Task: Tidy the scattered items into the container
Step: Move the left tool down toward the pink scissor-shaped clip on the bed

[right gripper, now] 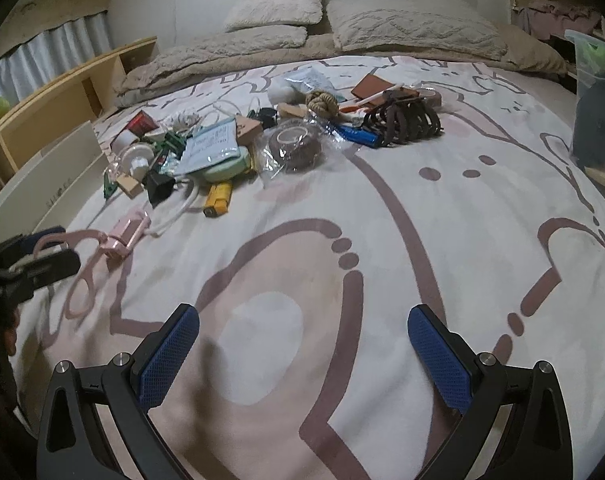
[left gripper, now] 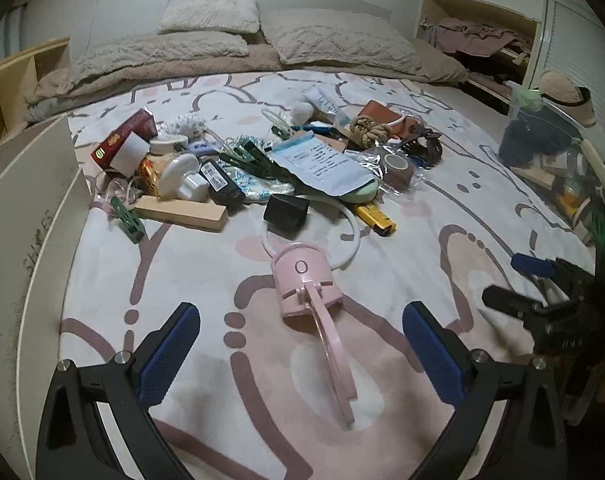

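Patterned bedspread (right gripper: 382, 200), both grippers gaping empty, left gripper (left gripper: 300, 354) straddling pink lamp (left gripper: 304, 284)

Beige pillows (left gripper: 338, 40), wooden shelf (right gripper: 62, 108)

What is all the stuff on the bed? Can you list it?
pink eyelash curler: one, pink, nearest the left gripper
white cord: one, white, looped behind the curler
black plug: one, black, pile's front
wooden block: one, tan, pile's left
yellow lighter: one, yellow, pile's front
rope knot: one, tan, far side
brown hair claw: one, brown, right end
pillows: three, beige, bed's head
left gripper: fingers open
right gripper: fingers open
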